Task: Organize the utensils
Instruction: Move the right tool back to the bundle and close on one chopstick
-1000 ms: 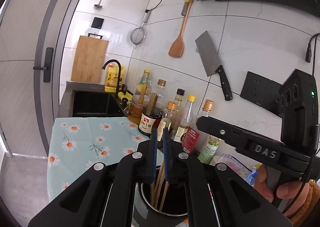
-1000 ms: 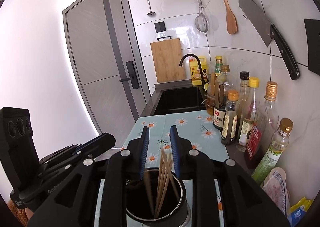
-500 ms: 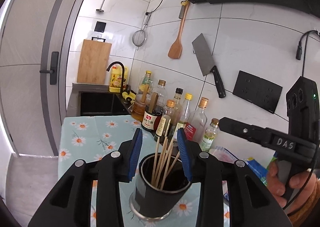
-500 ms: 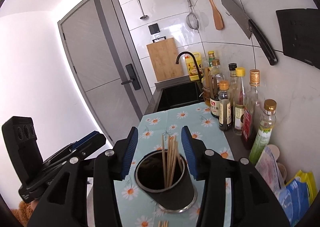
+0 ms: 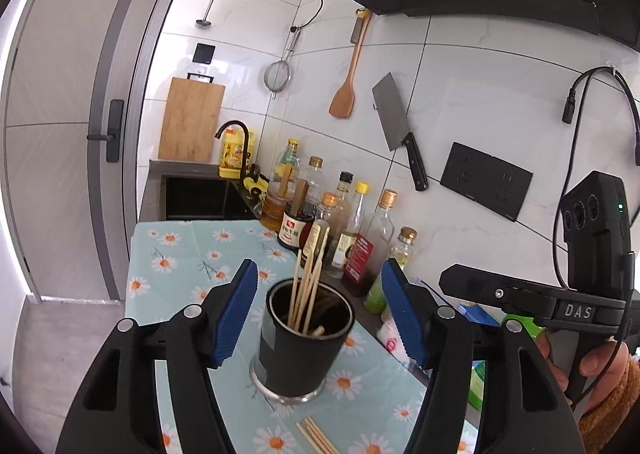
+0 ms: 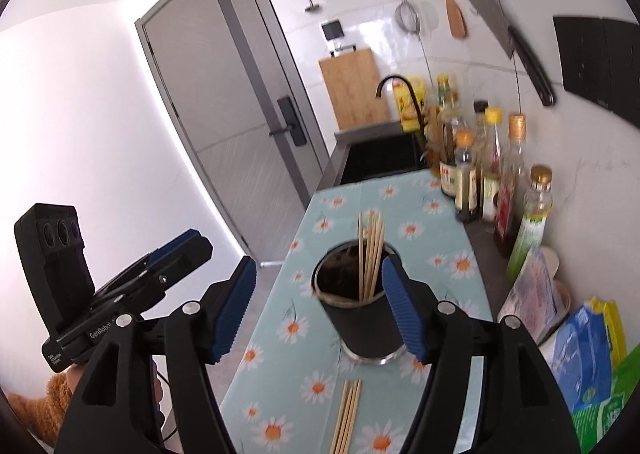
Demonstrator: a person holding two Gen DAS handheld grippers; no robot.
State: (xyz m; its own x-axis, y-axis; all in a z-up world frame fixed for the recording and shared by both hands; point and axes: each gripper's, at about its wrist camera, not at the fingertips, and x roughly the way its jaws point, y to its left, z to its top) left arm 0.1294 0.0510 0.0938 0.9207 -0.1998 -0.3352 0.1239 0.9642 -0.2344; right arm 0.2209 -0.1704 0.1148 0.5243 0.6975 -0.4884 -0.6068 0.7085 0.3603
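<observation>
A black cylindrical utensil holder (image 5: 300,350) stands on a daisy-print cloth (image 5: 180,254), with several wooden chopsticks (image 5: 308,286) upright in it. It also shows in the right wrist view (image 6: 360,322) with its chopsticks (image 6: 370,254). More loose chopsticks lie on the cloth in front of it (image 5: 318,436), (image 6: 346,414). My left gripper (image 5: 318,314) is open and empty, its blue pads either side of the holder, held back from it. My right gripper (image 6: 318,310) is open and empty, just before the holder. Each gripper shows in the other's view (image 5: 560,302), (image 6: 132,286).
A row of sauce and oil bottles (image 5: 344,221) stands along the tiled wall. A black sink with faucet (image 5: 208,193) lies beyond the cloth. A cleaver (image 5: 398,129), wooden spatula (image 5: 348,73), strainer and cutting board (image 5: 190,119) hang on the wall. Packets (image 6: 584,342) lie at the right.
Both grippers opened wide and pulled back and up from the holder; the left one let go of the chopsticks, which now stand in it. More of the cloth and loose chopsticks came into view.
</observation>
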